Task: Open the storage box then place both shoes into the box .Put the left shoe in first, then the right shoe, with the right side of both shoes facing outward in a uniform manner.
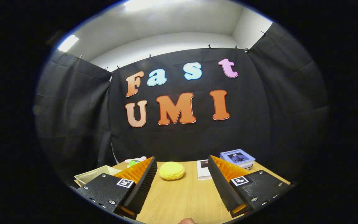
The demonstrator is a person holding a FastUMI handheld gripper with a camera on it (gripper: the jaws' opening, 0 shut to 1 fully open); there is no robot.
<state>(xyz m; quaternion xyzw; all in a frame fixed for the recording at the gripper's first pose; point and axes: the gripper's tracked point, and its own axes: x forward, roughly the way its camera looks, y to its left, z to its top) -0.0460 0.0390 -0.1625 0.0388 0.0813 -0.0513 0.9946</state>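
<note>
My gripper stands open above the wooden table, with nothing between its fingers. A light fabric storage box sits on the table just left of the left finger, its rim partly hidden by that finger. No shoe can be made out among the things on the table.
A round yellow sponge-like object lies beyond the fingers, in line with the gap. A white booklet and a stack of books lie by the right finger. A small plush toy sits at the back left.
</note>
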